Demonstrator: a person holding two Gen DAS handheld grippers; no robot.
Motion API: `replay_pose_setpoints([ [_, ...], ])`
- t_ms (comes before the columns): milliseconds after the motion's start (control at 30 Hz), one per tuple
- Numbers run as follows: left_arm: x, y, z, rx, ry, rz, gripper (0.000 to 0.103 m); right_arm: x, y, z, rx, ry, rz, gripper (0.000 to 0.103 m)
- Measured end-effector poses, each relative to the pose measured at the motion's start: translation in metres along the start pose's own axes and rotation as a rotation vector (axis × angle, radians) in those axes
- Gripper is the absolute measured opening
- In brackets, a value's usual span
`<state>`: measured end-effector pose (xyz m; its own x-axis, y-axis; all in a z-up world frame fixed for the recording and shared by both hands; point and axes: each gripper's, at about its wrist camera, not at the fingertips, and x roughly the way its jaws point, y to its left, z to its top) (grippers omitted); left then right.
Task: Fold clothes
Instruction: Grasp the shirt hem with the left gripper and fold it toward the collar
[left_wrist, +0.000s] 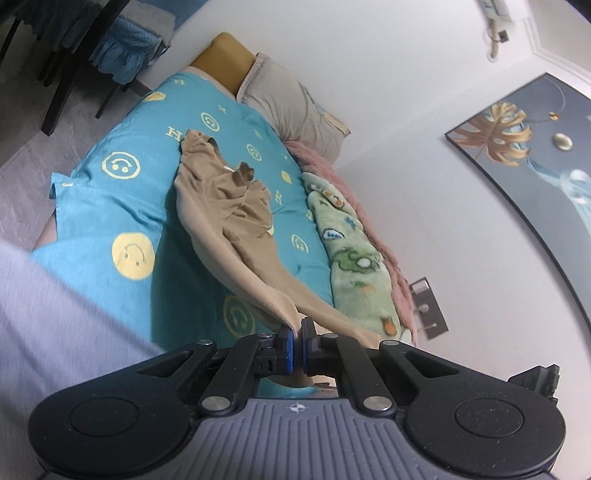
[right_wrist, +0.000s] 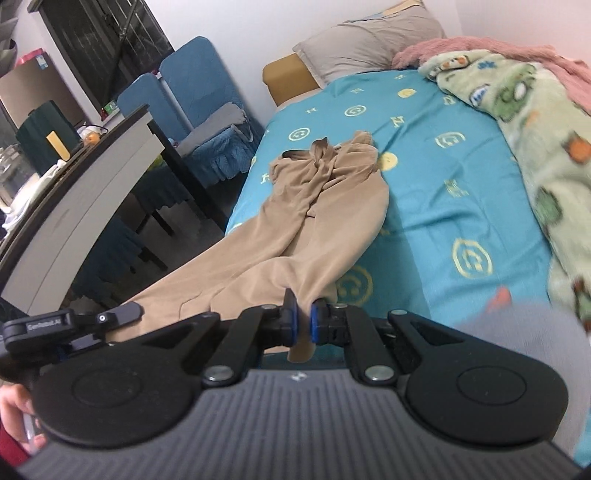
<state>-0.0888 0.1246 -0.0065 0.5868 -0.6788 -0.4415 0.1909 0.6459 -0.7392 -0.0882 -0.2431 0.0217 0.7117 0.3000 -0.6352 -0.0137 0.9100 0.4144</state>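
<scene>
From my right wrist camera I see my left tongs (right_wrist: 59, 332) poking in beside a hand (right_wrist: 14, 406), plus a dark worktop (right_wrist: 92, 177) and blue chairs (right_wrist: 192, 96) left of the bed, while my left wrist camera alone shows a framed picture (left_wrist: 517, 155) on the wall. Both my left tongs (left_wrist: 297, 341) and right tongs (right_wrist: 300, 321) are pinched closed on the near ends of the tan tights (right_wrist: 317, 206). The tights stretch away, wrinkled, across the turquoise smiley sheet (right_wrist: 443, 177), waistband bunched toward the grey pillow (right_wrist: 369, 40).
</scene>
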Motion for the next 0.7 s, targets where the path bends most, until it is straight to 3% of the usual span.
replay_pose_setpoints([
  [167, 0.005, -0.002, -0.021, 0.021, 0.020, 0.034, 0.004, -0.008, -0.010, -0.021, 0.015, -0.003, -0.018, 0.010],
  [367, 0.033, -0.003, 0.011, 0.029, 0.006, 0.056, 0.004, 0.021, -0.020, 0.002, 0.035, -0.020, -0.020, 0.010],
  [700, 0.161, 0.024, 0.098, 0.179, -0.037, 0.254, 0.005, 0.168, -0.041, 0.084, 0.024, 0.018, -0.070, 0.010],
])
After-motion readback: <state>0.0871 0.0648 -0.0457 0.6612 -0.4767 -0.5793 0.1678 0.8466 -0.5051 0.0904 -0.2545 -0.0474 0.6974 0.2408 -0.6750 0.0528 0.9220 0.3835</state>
